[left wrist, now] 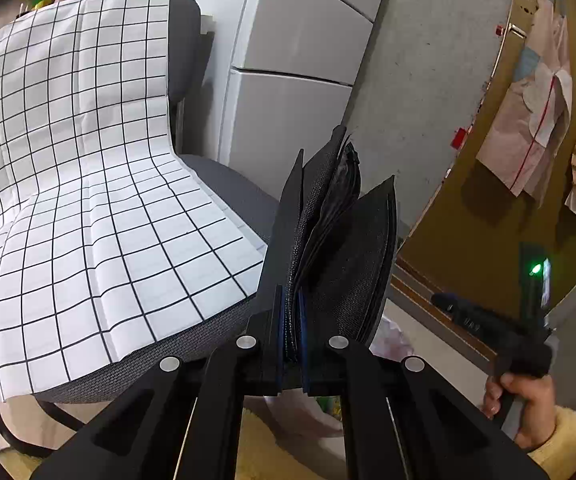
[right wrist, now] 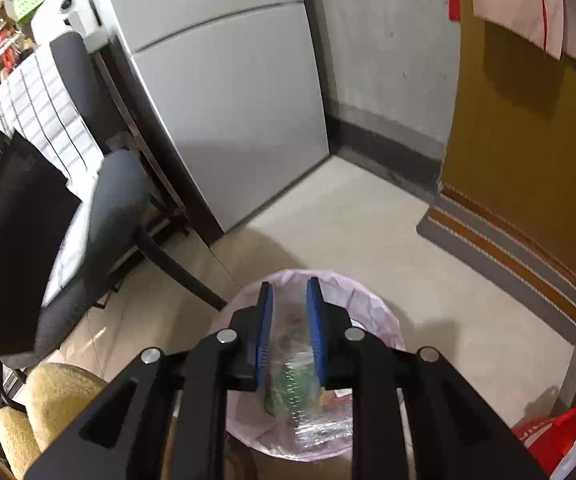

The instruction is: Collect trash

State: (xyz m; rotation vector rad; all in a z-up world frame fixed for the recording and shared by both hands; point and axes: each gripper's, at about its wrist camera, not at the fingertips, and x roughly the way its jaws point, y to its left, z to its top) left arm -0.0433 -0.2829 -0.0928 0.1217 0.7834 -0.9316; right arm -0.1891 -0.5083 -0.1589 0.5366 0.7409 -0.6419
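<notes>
In the left wrist view my left gripper [left wrist: 346,168] is shut on a flat black fabric pouch [left wrist: 328,216] with a zipper, held upright between its fingers beside the chair. In the right wrist view my right gripper [right wrist: 290,282] points down over a round trash bin with a pink liner [right wrist: 384,312]. Its blue pads [right wrist: 264,332] stand apart. Crumpled clear plastic with green print [right wrist: 300,392] lies in the bin below the gap, and the pads are not pressing on it. The left view shows a bit of the pink liner [left wrist: 392,336] under the fingers.
A grey chair [left wrist: 224,184] draped with a white black-checked cloth [left wrist: 68,184] stands left of the bin. Behind it is a white fridge [right wrist: 224,100]. A striped mat [right wrist: 508,248] lies by a yellow door, and a red bag [right wrist: 548,436] sits at the right. A yellow fuzzy sleeve [right wrist: 48,400] is low left.
</notes>
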